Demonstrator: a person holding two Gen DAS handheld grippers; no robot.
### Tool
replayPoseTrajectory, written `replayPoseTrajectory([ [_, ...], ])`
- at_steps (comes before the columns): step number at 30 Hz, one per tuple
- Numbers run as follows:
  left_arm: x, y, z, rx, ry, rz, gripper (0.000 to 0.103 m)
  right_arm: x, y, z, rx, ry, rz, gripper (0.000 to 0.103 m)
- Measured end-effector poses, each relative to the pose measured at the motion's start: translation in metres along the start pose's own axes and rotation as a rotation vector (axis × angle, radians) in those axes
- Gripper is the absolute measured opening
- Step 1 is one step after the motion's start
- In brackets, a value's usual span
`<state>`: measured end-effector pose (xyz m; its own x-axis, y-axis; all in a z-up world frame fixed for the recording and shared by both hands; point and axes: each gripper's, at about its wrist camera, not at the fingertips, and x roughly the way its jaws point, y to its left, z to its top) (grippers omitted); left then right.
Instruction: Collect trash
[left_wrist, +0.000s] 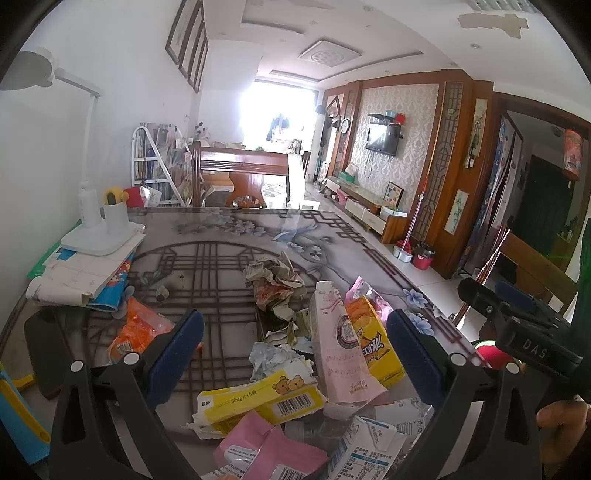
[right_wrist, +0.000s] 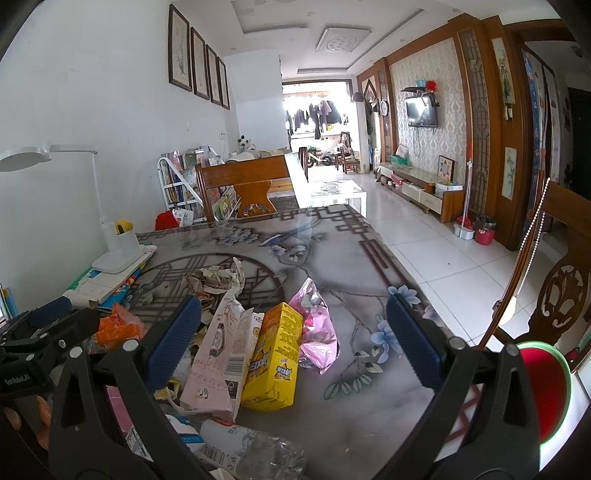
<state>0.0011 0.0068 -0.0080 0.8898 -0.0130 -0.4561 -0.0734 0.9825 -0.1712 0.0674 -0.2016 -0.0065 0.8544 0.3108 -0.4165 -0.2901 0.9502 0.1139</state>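
While the trash lies heaped on the tabletop, a pink carton leans against a yellow box between the wide-spread fingers of the right hand-held gripper, untouched. The left hand-held gripper, also spread wide and holding nothing, frames a yellow bear box. Crumpled paper sits beyond.

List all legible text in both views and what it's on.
"50mg×15" on the yellow bear box.
"DAS" on the right tongs body.
"GenRobot.AI" on the left tongs body.
Pink carton, yellow drink box and white carton: print too small or blurred.
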Motion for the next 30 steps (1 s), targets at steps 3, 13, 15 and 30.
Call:
replayPoseTrajectory([
  [3, 0.0003, -0.0008, -0.0004, 0.001, 0.001, -0.001, 0.095, 0.0002, 0.0, -0.0004, 0.0, 0.001, 0.0, 0.099],
  [13, 0.0023, 0.0011, -0.0036, -0.003, 0.011, 0.003, 0.095, 0.0011, 0.0009, -0.0029, 0.006, 0.006, 0.001, 0.099],
  [15, 0.0023, 0.0018, -0.0045, -0.004, 0.012, 0.002, 0.095, 0.0005, 0.0019, -0.0045, 0.009, 0.007, 0.001, 0.099],
  [30, 0.0047, 0.0025, -0.0061, -0.01, 0.017, 0.007, 0.095, 0.0011, 0.0008, -0.0041, 0.008, 0.01, 0.0, 0.099],
])
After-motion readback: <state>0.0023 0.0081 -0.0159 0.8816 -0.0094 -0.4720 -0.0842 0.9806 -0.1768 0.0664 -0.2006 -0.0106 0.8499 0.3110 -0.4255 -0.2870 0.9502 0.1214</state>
